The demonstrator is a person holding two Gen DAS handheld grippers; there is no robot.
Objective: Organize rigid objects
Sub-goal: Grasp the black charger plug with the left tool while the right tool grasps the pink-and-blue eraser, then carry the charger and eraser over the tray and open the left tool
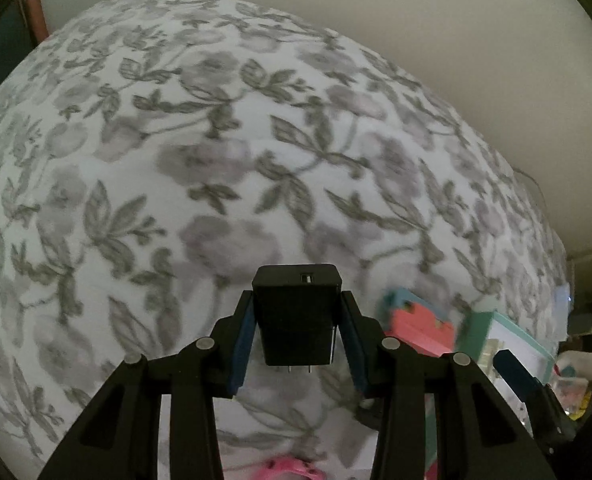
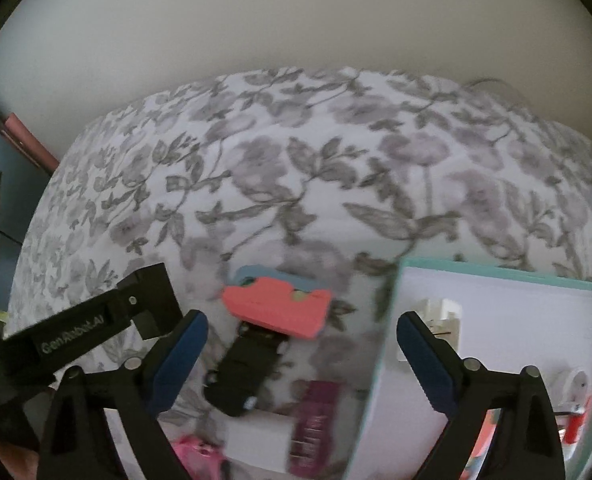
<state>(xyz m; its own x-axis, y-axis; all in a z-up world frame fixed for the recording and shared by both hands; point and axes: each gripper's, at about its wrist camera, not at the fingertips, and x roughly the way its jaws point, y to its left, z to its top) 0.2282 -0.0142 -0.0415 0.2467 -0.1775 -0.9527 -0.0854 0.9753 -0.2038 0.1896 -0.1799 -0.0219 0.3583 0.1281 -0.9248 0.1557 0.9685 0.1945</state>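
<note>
My left gripper (image 1: 296, 336) is shut on a black USB wall charger (image 1: 297, 312), held above the floral bedspread with its prongs pointing toward the camera. It also shows at the left of the right wrist view (image 2: 144, 304). My right gripper (image 2: 301, 344) is open and empty above a coral and blue phone case (image 2: 280, 306), a black object (image 2: 246, 376) and a maroon box (image 2: 313, 424). A teal-rimmed white tray (image 2: 495, 320) lies under its right finger; the tray also shows in the left wrist view (image 1: 507, 340).
The floral bedspread (image 1: 216, 140) covers the surface, with a beige wall behind. A pink item (image 2: 196, 456) and a white card (image 2: 258, 440) lie near the front edge. Small white and red items (image 2: 575, 396) sit in the tray.
</note>
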